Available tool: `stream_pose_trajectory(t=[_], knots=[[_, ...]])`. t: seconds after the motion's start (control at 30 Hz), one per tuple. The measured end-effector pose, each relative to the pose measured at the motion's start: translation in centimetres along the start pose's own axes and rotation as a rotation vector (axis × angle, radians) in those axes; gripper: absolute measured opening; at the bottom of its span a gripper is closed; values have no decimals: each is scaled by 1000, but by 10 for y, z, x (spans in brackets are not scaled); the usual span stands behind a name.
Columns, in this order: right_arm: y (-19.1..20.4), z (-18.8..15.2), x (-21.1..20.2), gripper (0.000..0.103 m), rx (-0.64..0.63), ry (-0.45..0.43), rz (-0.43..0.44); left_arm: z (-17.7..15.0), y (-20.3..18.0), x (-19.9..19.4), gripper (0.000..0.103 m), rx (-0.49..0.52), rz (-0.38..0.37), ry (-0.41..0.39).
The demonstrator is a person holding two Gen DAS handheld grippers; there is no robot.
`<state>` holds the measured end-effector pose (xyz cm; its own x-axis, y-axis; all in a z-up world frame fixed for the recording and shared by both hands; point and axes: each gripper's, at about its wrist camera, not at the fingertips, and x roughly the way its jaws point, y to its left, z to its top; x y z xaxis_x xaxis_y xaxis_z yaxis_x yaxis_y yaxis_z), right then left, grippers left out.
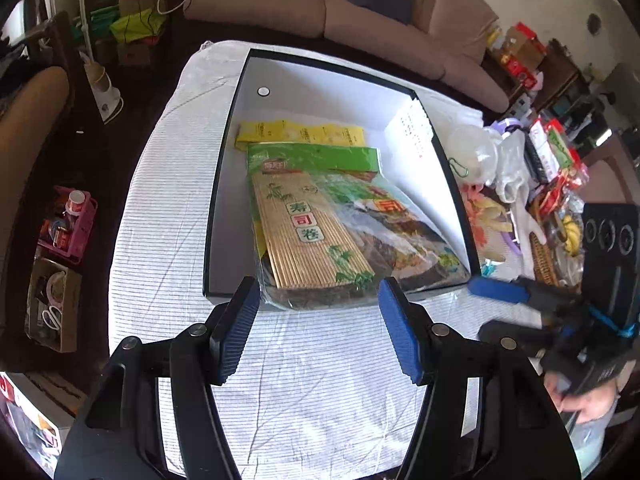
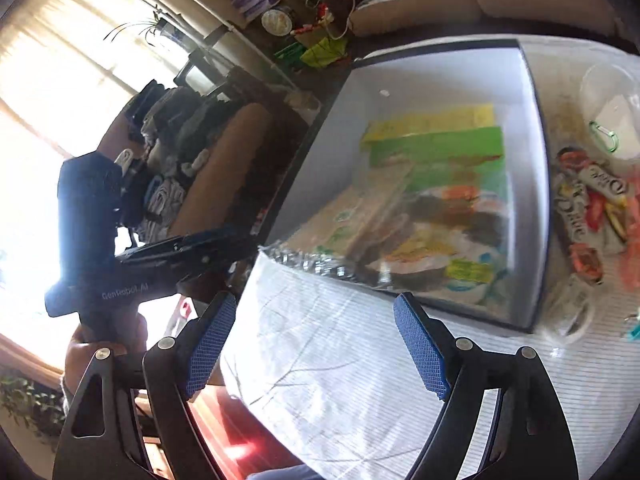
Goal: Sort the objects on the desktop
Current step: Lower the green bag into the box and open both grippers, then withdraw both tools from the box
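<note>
The sushi kit, a flat clear-plastic pack with a ribbed bamboo mat showing through its glossy wrap, lay tilted inside the box, its near end resting over the box's front rim and its green printed header toward the back. Behind it, flat on the box floor, lay a yellow packet of thin printed sachets. The box was rectangular, smooth white inside with a dark edge, and stood on the worktop, which was covered in a creased white cloth with fine dark stripes. The left tool hung just short of the kit's near end, its ridged blue pads parted and nothing between them. The right tool hung over bare cloth near the box's front corner, its textured blue pads spread wide and empty. To the right of the box sat a rounded clear plastic lid with a green carabiner beside it, then a crumpled heap of wrappers. A tan padded sofa curved beyond the worktop.
</note>
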<state>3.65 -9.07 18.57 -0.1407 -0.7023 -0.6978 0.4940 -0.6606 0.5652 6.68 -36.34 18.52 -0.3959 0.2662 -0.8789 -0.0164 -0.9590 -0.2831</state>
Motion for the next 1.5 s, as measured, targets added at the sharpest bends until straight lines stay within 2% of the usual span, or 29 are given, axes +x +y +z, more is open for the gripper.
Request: stream_pose_trajectory(t=[0.1,0.17,0.27,0.37,0.53,0.67,0.8,0.97,1.07,1.13,1.27,1.4,1.5], knots=[[-17,1,-14,81,-6,-21,-31,-5,-4,8,59,40,32,35],[-22,4,-13,64,-49,-17,-104,-5,-9,17,59,87,99,54],[-30,5,3,49,-109,24,-154,-5,-16,34,59,161,197,81],[-31,6,20,49,-144,67,-178,-2,-20,48,61,204,238,107],[-40,12,47,49,-156,133,-229,9,-22,56,62,221,262,111],[-46,19,62,49,-119,155,-210,22,-12,72,61,226,343,145],[-44,26,59,49,-101,120,-180,25,-10,73,61,204,299,133],[-46,28,37,50,-95,53,-184,27,-14,75,61,194,283,125],[-51,26,23,51,-84,30,-175,26,-15,75,62,164,244,114],[-53,24,17,56,-89,26,-185,24,-18,73,70,143,212,103],[-59,19,6,57,-83,18,-183,18,-26,67,78,110,178,79],[-59,12,-5,59,-78,5,-182,11,-37,60,103,104,171,63],[-59,7,-15,68,-80,-9,-181,5,-52,53,103,115,187,38]])
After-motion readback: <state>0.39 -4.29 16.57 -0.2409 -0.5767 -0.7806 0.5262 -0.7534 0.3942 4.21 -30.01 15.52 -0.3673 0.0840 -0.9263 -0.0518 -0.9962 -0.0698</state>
